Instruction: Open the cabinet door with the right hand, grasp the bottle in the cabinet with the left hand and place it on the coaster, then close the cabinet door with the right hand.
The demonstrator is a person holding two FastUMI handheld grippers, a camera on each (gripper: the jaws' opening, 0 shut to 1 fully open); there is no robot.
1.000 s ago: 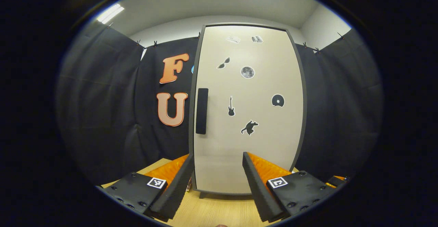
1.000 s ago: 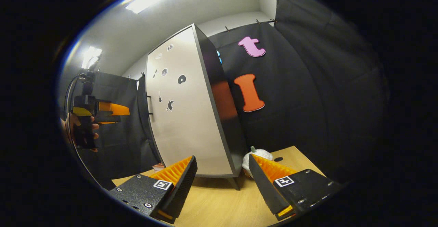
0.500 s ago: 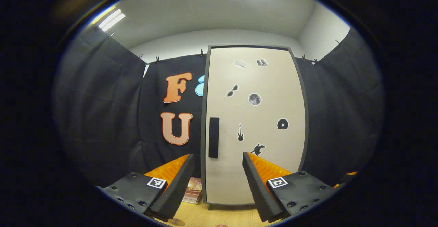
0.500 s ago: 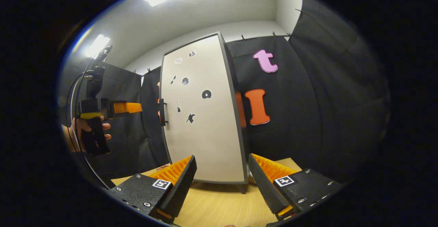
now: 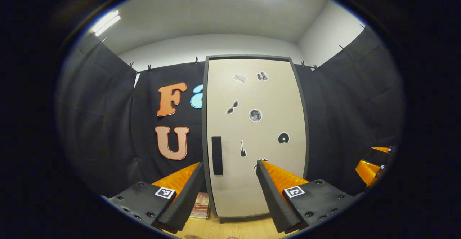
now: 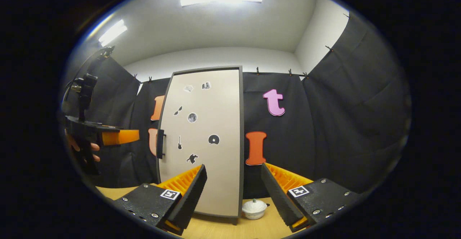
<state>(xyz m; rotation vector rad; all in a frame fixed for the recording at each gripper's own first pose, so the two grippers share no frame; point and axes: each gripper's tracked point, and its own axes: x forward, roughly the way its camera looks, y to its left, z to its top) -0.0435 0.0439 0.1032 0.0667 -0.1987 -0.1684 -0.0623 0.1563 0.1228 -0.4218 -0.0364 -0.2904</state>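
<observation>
1. Tongs: the left tongs (image 5: pixel 229 192) are released, their 2 fingers spread wide with nothing between them, aimed at the cabinet door (image 5: pixel 257 134).
2. Right tongs (image 6: pixel 233 194) are likewise released and hold nothing, facing the same door (image 6: pixel 205 141) from off to its right side.
3. In the right gripper view the left tongs (image 6: pixel 120 137) show at the far left, held up in a hand (image 6: pixel 81 147) well short of the cabinet.
4. In the left gripper view an orange part of the right tongs (image 5: pixel 371 167) shows at the right edge.
5. Cabinet door is shut; its black handle (image 5: pixel 216 155) runs upright along the left edge, and 7 small stickers dot the pale front.
6. Bottle cannot be seen from outside the shut cabinet.
7. Cabinet stands on a wooden table (image 6: pixel 259 228).
8. A stack of books (image 5: pixel 201 206) lies just left of the cabinet foot.
9. A small white lidded pot (image 6: pixel 254 208) sits just right of the cabinet foot.
</observation>
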